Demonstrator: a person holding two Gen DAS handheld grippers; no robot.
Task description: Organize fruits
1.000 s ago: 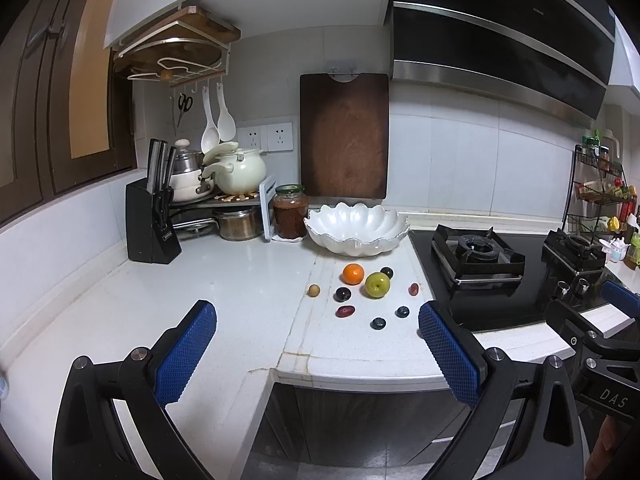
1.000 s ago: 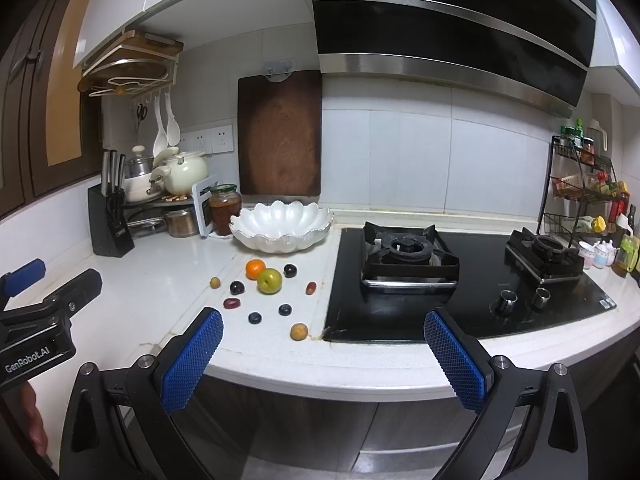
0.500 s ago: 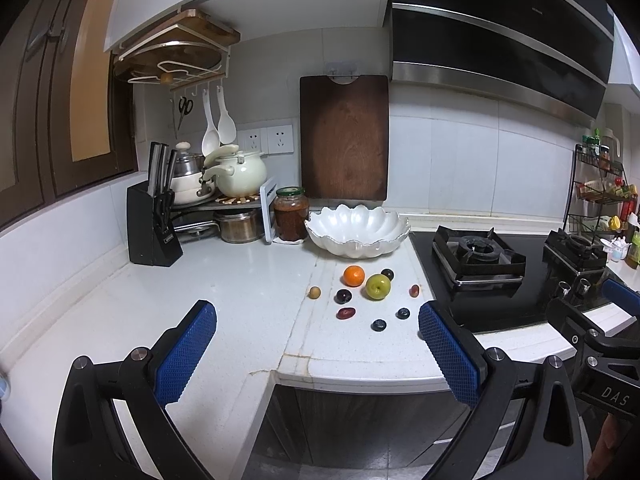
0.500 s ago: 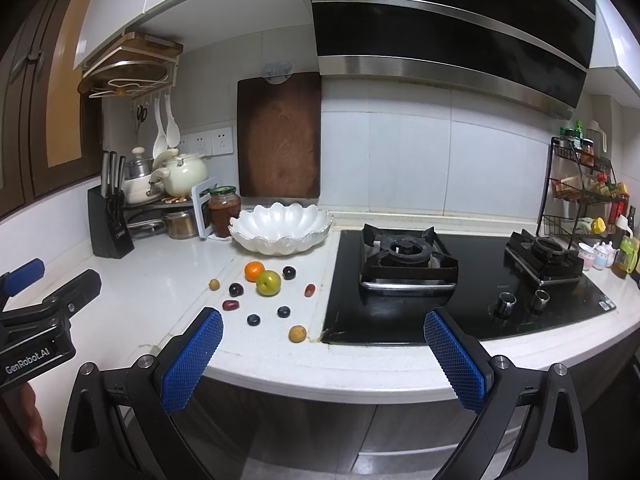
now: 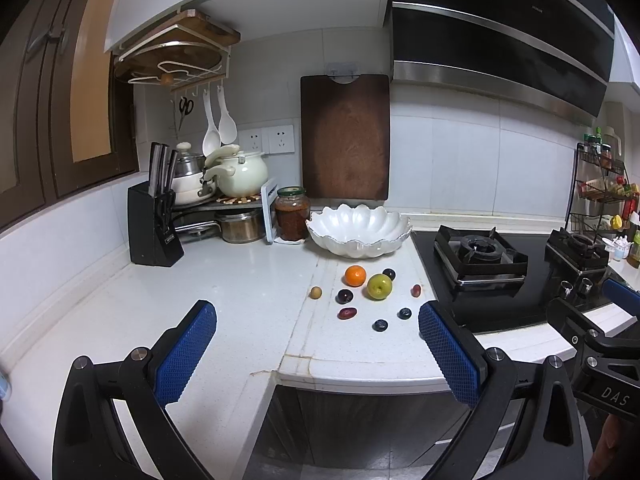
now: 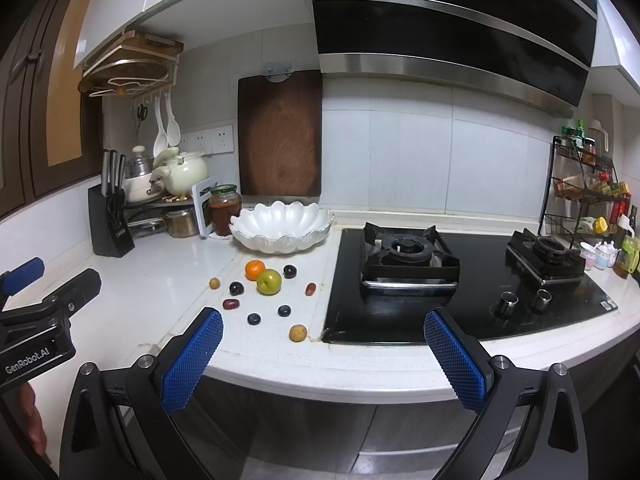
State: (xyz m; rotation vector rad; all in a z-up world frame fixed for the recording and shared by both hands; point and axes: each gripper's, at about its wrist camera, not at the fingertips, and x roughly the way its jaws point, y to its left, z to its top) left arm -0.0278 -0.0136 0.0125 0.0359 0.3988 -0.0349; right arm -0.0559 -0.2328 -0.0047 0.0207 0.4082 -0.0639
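Several fruits lie loose on the white counter (image 5: pixel 240 288) in front of an empty white scalloped bowl (image 5: pixel 359 229) (image 6: pixel 281 230): an orange (image 5: pixel 355 275) (image 6: pixel 255 269), a green apple (image 5: pixel 379 286) (image 6: pixel 268 281), dark plums (image 5: pixel 344 296) (image 6: pixel 236 288), small dark berries (image 5: pixel 380 325) (image 6: pixel 254 319), a red date (image 5: pixel 347 313) and a tan longan (image 6: pixel 298 333). My left gripper (image 5: pixel 316 350) is open and empty, held in front of the counter edge, short of the fruits. My right gripper (image 6: pixel 322 354) is open and empty, also short of the counter edge.
A black gas hob (image 6: pixel 460 280) lies right of the fruits. A knife block (image 5: pixel 154 226), pots on a rack (image 5: pixel 236 172), a jar (image 5: pixel 292 219) and a wooden board (image 5: pixel 346 138) stand at the back. A spice rack (image 6: pixel 584 188) stands far right.
Both grippers have crept slightly closer to the counter; the fruits and bowl have not moved.
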